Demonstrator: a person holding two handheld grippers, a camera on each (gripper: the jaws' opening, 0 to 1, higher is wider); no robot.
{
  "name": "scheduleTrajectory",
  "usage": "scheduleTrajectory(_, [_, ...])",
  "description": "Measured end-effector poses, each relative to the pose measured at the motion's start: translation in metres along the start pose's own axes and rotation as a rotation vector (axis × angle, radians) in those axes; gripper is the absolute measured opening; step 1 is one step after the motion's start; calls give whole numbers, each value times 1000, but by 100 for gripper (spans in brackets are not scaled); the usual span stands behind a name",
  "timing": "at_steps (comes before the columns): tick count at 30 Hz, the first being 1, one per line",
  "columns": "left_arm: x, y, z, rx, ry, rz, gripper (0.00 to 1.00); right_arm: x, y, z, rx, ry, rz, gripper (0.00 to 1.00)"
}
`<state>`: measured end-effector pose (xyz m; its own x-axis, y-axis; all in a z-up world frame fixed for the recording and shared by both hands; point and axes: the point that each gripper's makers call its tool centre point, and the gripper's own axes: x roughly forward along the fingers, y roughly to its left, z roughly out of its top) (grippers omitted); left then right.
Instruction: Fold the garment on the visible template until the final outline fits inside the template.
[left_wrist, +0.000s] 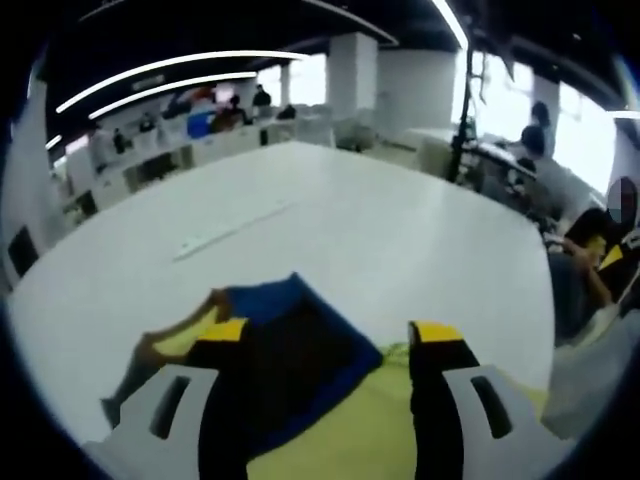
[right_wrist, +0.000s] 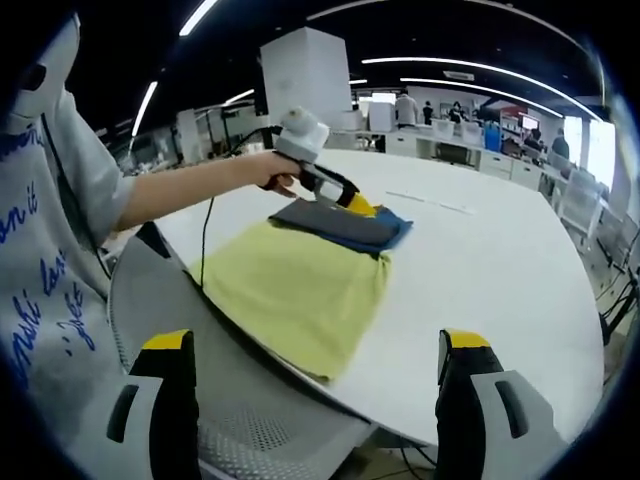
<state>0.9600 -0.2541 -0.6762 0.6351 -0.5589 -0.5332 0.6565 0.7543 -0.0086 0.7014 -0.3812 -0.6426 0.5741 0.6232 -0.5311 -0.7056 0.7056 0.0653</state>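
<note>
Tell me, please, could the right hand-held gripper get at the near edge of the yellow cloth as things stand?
Probably yes. The right hand-held gripper is open and faces the yellow cloth, whose near edge hangs over the white table with nothing between. The left hand-held gripper works at the far end.

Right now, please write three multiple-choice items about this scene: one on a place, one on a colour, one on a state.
1. Where does the dark blue garment lie?
A. on the floor
B. on the yellow cloth, at its far end
C. on the chair

2. What colour are the tips of the right tool?
A. red
B. green
C. yellow

3. How are the right tool's jaws?
A. wide apart, holding nothing
B. shut on the cloth
C. shut on a cable

Answers: 1 B, the garment rests on the cloth on the white table. 2 C, both tips are yellow. 3 A, a wide gap shows between them.
</note>
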Motion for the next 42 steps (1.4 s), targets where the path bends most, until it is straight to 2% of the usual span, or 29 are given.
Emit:
scheduleTrajectory(11, [-16, 0, -1, 37, 2, 2, 71, 2, 3, -1, -3, 6, 6, 100])
scheduleTrajectory(18, [-25, 1, -11, 45, 22, -8, 76, 1, 4, -2, -4, 15, 3, 100])
scheduleTrajectory(28, [-37, 2, -9, 42, 11, -10, 83, 3, 9, -1, -8, 14, 14, 100])
scheduleTrajectory(32, [-45, -3, -5, 7, -20, -28, 86, 2, 9, 1, -5, 8, 10, 100])
scheduleTrajectory(36, [-49, -4, -6, 27, -10, -22, 91, 3, 10, 3, -6, 3, 9, 100])
scheduleTrajectory(42, [-59, -7, 0, 29, -31, -24, 96, 7, 17, 3, -20, 17, 33, 100])
